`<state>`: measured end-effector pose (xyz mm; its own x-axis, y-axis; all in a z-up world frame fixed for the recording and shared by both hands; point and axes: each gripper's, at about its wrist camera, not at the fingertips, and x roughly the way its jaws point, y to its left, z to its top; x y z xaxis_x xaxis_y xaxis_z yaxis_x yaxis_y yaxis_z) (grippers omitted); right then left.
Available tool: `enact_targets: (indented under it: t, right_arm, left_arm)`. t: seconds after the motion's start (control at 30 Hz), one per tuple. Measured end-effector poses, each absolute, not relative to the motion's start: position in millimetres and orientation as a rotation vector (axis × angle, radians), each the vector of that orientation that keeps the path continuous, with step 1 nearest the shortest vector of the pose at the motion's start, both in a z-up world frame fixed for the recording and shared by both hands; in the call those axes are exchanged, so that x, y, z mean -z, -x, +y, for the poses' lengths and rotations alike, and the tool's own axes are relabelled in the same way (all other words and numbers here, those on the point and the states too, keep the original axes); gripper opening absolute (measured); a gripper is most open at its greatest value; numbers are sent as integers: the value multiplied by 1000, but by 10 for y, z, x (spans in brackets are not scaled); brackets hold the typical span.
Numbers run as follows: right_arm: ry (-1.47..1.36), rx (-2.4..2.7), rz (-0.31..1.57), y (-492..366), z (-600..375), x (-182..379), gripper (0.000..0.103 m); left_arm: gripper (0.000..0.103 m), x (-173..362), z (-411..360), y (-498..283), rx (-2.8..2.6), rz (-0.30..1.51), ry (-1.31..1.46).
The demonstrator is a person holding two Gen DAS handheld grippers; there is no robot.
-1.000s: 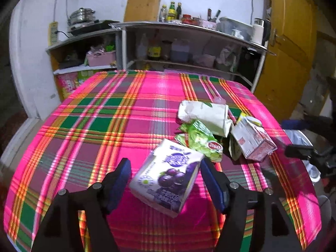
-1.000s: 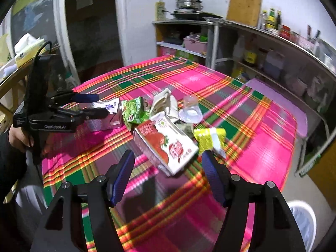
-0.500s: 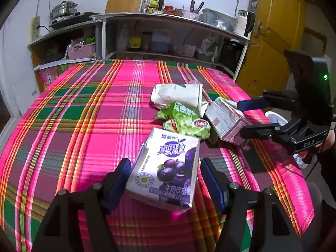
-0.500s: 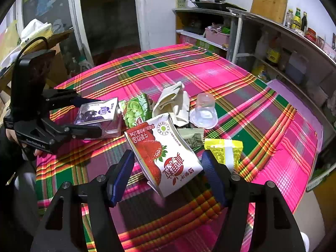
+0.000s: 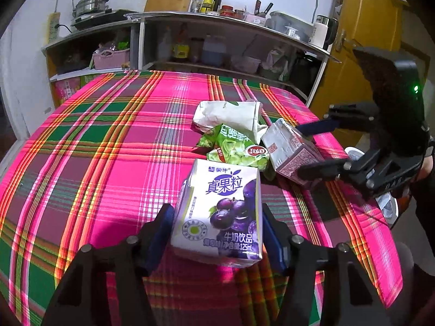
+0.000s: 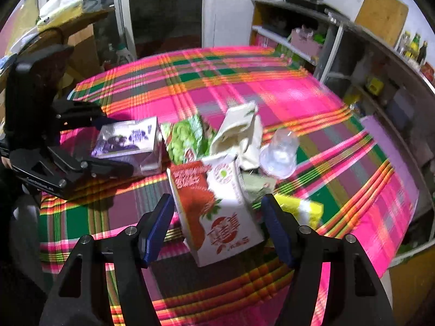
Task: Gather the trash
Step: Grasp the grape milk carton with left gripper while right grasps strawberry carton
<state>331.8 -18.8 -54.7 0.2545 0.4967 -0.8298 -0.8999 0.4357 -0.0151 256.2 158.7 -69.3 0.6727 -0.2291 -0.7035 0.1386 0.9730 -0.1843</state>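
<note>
Pink plaid cloth covers the tabletop (image 5: 114,141), and on it we see the trash gathered in a loose cluster; our left gripper (image 5: 217,233) has its blue-padded fingers (image 5: 160,231) on either side of the purple grape milk carton (image 5: 220,212), pressed against its sides or very nearly so, and we cannot tell for certain whether they clamp it; our right gripper (image 6: 218,228) holds its fingers (image 6: 155,228) spread, straddling the red strawberry carton (image 6: 217,212) with a gap on each side, so nothing is gripped there; just beyond the cartons lie a green snack wrapper (image 5: 236,149), a crumpled white paper bag (image 5: 231,114) and, in the right wrist view, a clear plastic cup (image 6: 280,152) and a yellow packet (image 6: 301,209); the strawberry carton lies tilted, its far end touching the white bag; the right wrist view is blurred
</note>
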Motion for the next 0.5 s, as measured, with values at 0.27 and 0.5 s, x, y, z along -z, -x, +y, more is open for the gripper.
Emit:
enact_targets:
  t: [0.27,0.5]
  right_arm:
    - [393,-954,875,-3213,-386,489,57]
    - [239,-818,843,-2824,-757,314,56]
  left_arm:
    - [61,599,1499,-2392,176,761,142]
    - [61,507,1331,-2155,146,719,177]
